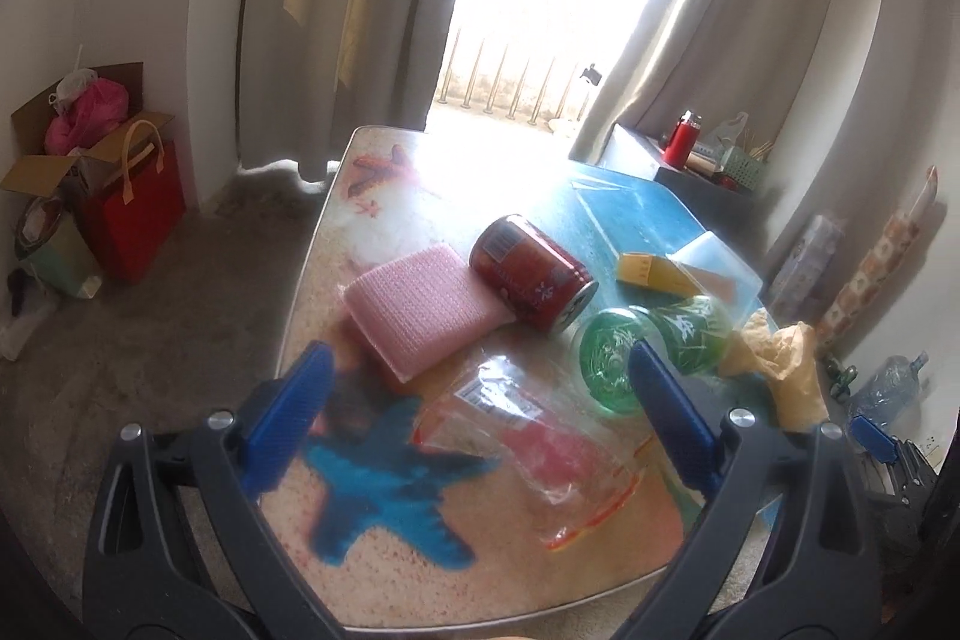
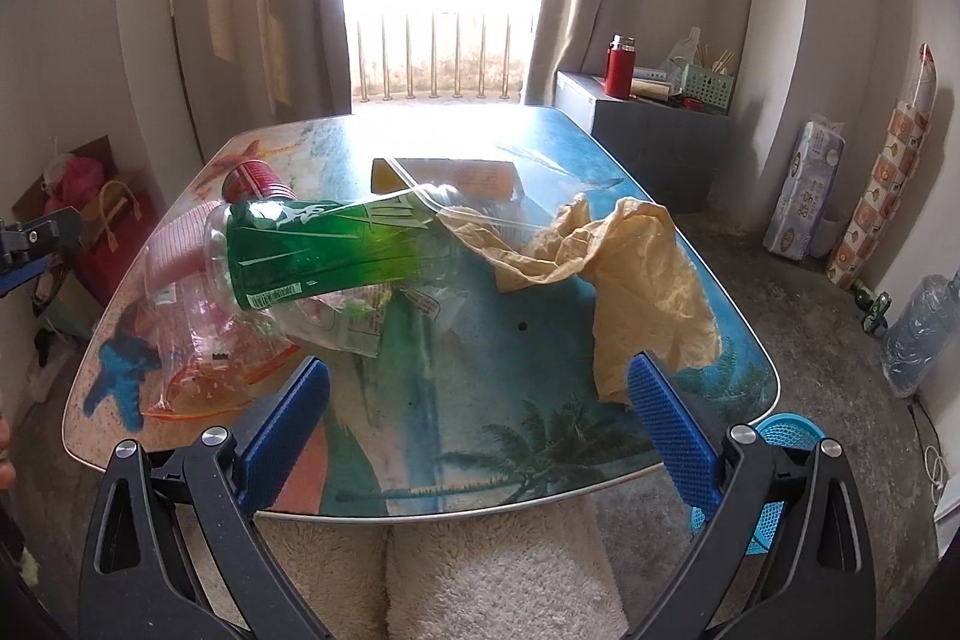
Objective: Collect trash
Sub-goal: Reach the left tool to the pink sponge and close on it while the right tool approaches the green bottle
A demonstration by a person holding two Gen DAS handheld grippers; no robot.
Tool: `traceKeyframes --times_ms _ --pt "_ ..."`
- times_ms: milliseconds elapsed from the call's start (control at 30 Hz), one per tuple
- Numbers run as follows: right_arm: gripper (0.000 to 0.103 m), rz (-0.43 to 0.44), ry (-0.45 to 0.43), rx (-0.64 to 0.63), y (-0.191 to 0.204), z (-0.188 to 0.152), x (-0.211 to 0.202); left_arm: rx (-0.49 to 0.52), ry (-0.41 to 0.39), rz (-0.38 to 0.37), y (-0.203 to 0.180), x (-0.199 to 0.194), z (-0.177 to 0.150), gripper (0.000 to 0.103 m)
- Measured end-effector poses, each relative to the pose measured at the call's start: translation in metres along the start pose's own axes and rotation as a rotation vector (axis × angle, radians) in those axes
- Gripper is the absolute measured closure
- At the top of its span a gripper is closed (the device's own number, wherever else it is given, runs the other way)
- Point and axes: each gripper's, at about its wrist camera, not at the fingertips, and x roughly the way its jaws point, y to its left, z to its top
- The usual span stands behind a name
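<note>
both claws hang spread wide and empty over the table [image 2: 690,244]. just ahead of the left gripper [image 1: 477,400] lies a clear plastic bag [image 1: 528,436], with the red can [image 1: 531,283] and pink sponge [image 1: 414,307] beyond it and the green bottle [image 1: 654,340] by its right finger. ahead of the right gripper [image 2: 477,412] sits crumpled yellow paper [image 2: 648,274]. the risk, i judge: the bottle and can lie on their sides (both round), so a nudge from a finger could roll them off the edge.
</note>
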Motion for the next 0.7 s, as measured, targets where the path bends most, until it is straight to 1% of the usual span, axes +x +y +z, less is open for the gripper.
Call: traceKeyframes --times_ms 67,133,233,367,433,567,700 --pt "0.006 0.055 -0.006 0.013 0.002 0.005 0.002 0.041 -0.01 -0.039 0.003 0.008 0.01 0.008" --pt "0.006 0.101 -0.003 0.025 0.004 0.007 0.005 0.116 0.013 -0.082 0.0 0.021 0.018 0.008" --pt "0.006 0.147 0.012 0.032 0.004 0.008 0.012 0.287 0.053 -0.121 -0.008 0.044 0.027 0.008" --pt "0.006 0.182 0.052 0.053 0.004 0.01 0.025 0.481 0.147 -0.128 -0.013 0.084 0.031 0.009" --pt "0.006 0.19 0.051 0.074 0.0 0.012 0.027 0.526 0.219 -0.137 -0.012 0.108 0.034 0.009" --pt "0.006 0.188 0.047 0.096 -0.007 0.014 0.03 0.597 0.351 -0.13 -0.003 0.149 0.035 0.009" --pt "0.006 0.203 0.069 0.125 -0.015 0.009 0.037 0.611 0.46 -0.123 0.006 0.178 0.034 0.009"
